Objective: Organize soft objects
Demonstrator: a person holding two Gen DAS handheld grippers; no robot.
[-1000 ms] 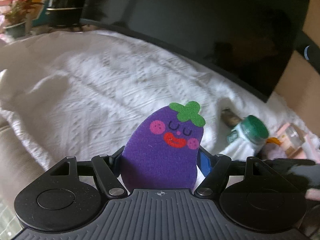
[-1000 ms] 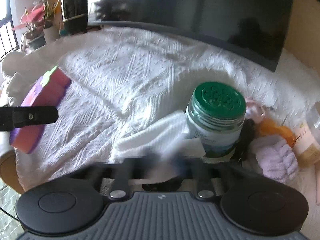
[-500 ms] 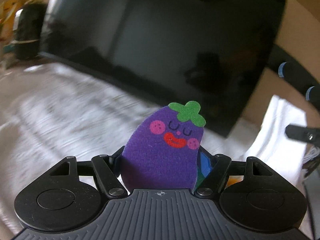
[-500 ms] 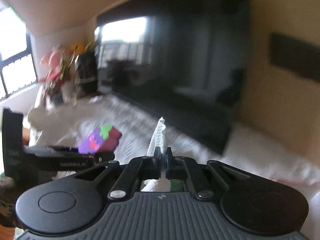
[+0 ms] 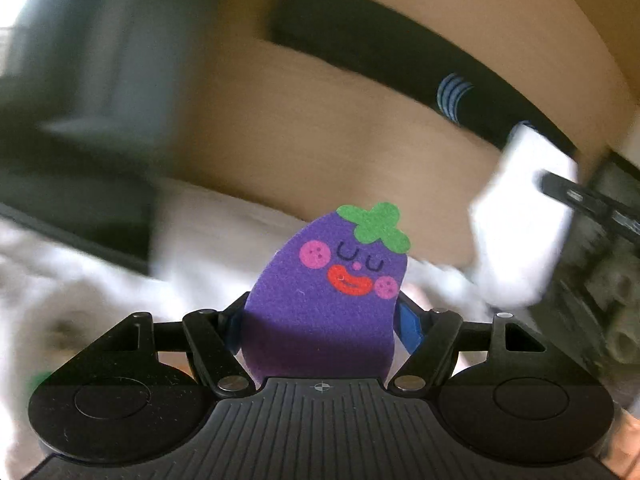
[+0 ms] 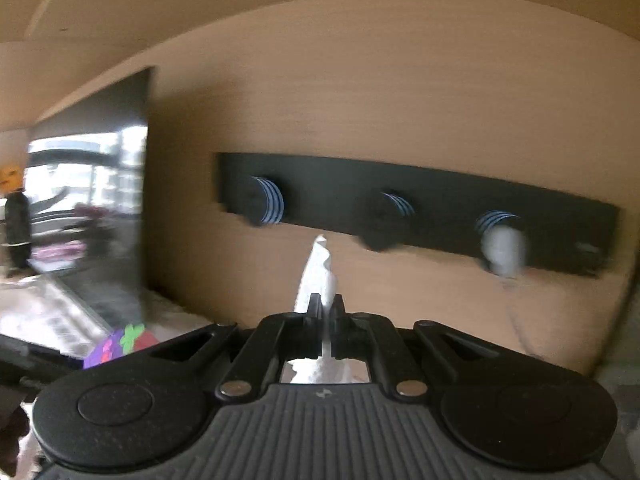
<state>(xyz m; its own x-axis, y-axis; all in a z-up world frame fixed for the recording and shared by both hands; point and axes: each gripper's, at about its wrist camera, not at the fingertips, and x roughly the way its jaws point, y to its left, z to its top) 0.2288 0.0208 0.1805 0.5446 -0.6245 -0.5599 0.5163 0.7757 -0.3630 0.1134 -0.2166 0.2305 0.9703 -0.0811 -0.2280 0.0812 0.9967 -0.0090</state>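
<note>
Before wall rack (image 6: pixel 440 204): right gripper (image 6: pixel 327 312) near level, clamping cloth (image 6: pixel 318 276).

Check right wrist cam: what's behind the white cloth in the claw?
Behind the white cloth is a tan wooden wall with a black hook rail carrying striped round pegs. The cloth covers a narrow strip of wall below the rail; the right claw is shut on it.

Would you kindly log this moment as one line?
left claw: shut on eggplant sponge | right claw: shut on white cloth | scene: blurred
</note>
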